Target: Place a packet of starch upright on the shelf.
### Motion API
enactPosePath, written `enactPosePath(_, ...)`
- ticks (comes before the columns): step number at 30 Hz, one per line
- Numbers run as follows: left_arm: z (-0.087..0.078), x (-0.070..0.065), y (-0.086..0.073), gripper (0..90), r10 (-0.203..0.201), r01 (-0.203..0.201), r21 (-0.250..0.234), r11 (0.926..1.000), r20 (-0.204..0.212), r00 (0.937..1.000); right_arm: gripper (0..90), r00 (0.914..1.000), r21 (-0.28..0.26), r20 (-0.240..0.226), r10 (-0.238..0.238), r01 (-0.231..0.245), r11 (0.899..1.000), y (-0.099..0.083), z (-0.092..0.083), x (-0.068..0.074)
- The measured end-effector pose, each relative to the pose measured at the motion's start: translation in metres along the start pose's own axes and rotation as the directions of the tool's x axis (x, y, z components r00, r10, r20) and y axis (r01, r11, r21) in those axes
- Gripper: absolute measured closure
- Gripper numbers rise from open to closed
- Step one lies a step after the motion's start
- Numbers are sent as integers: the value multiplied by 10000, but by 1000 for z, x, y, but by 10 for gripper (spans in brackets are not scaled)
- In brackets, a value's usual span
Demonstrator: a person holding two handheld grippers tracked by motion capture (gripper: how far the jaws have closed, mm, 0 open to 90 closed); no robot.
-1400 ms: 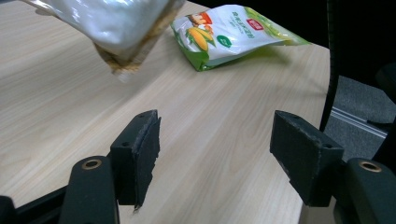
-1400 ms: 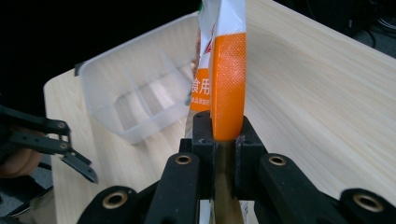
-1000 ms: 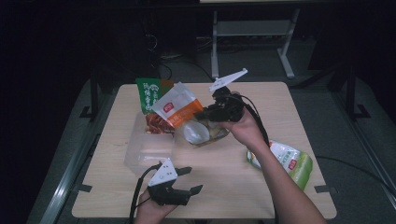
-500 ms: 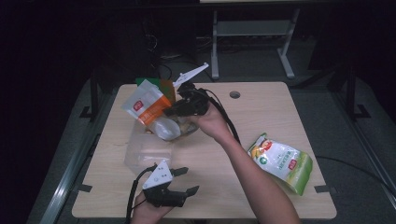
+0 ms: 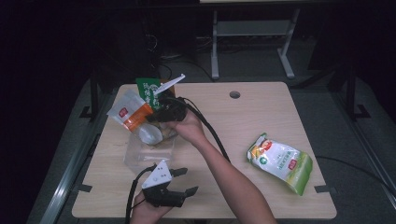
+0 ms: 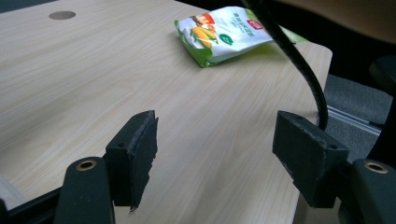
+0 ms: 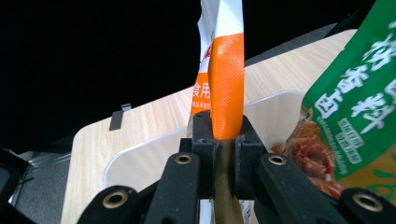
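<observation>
Over the far left part of the table (image 5: 261,112), the right gripper (image 5: 161,113) was clamped on an orange-and-white packet (image 5: 128,114), which it held in the air above a clear plastic box (image 5: 147,149). From the right gripper view the jaws stood nearly together with the packet's orange edge (image 7: 226,93) pinched between the pads and rising straight up from them. Just beside the packet, toward the table's back edge, stood a green pouch (image 5: 147,91) printed with white characters; in the right gripper view it filled the right side, close against the held packet and leaning over the box's pale rim (image 7: 140,149). The right forearm and the gripper's black cable crossed the middle of the table from the near edge to the box.

Near the front edge, the left gripper (image 5: 180,182) rested low over bare wood, its jaws wide apart with nothing between them. Well apart from all this, on the right side of the table, lay a green-and-white snack bag (image 5: 280,161); the left gripper view showed it beyond the open jaws, with the cable cutting across in front. A small round hole (image 5: 235,94) sat near the table's far edge.
</observation>
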State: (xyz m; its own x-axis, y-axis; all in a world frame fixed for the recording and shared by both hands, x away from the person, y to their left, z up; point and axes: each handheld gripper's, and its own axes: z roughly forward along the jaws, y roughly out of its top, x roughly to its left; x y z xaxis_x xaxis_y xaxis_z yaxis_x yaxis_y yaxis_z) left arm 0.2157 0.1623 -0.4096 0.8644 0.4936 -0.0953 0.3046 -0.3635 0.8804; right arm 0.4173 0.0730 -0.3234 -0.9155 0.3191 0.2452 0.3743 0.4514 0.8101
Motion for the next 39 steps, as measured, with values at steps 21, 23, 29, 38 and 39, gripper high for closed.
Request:
enactPosePath(21, 2, 1, 0, 302, -30, 29, 73, 10000, 124, 9999, 687, 9989, 2079, 114, -460, 426, 9772, -11, 33, -9)
enactPosePath(23, 2, 1, 0, 302, -38, 37, 80, 10000, 137, 9999, 670, 9987, 2260, -12, -507, 497, 9729, -6, 38, -9)
enactPosePath(29, 2, 2, -1, 302, -7, 5, 75, 10000, 162, 9999, 784, 9960, 2848, 256, -854, 747, 9557, 1, 54, -6)
enactPosePath(38, 2, 1, -1, 302, -35, 34, 48, 10000, 183, 9998, 900, 9985, 1942, -48, -541, 540, 9795, -8, 45, -1)
enactPosePath(39, 2, 1, -1, 302, -63, 62, 46, 10000, 191, 9998, 900, 9992, 1625, -36, -407, 408, 9859, -9, 41, 0)
